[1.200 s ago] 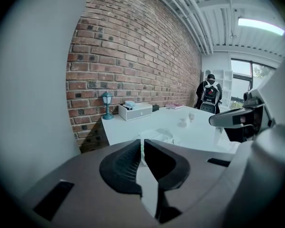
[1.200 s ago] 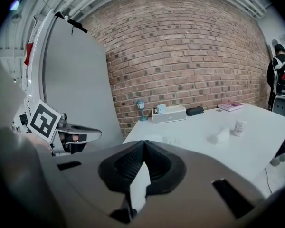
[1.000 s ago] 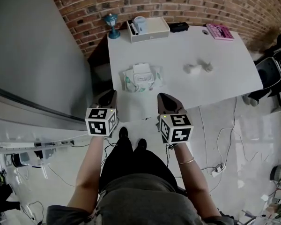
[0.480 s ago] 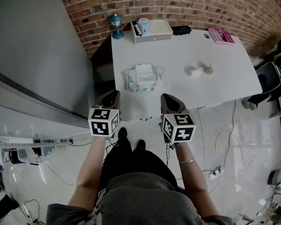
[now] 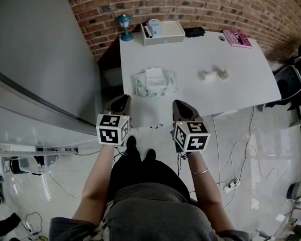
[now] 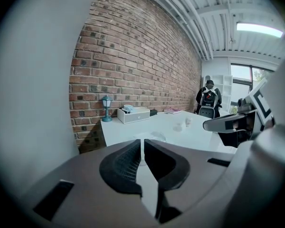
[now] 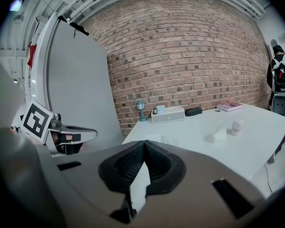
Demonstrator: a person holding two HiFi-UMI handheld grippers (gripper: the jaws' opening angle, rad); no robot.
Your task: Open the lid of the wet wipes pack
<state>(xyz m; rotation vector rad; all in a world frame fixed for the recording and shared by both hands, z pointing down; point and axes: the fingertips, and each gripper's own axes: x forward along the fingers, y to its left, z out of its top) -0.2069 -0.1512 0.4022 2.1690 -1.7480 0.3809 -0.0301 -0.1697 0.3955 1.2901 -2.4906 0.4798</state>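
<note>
The wet wipes pack lies flat on the white table near its front left corner, white with green print, its lid down. Both grippers hover level in front of the table's near edge, short of the pack and touching nothing. My left gripper points at the pack's left side, its jaws shut to a hairline slit with nothing between them. My right gripper is shut and empty too. From the gripper views the pack shows low, just past the jaws.
A small white bottle and a crumpled wipe lie mid-table. At the back stand a blue lamp, a white tray with a cup, a black case and a pink book. A grey panel borders the left. Cables trail across the floor.
The head view has shifted slightly. Both grippers hold their places and stay shut.
</note>
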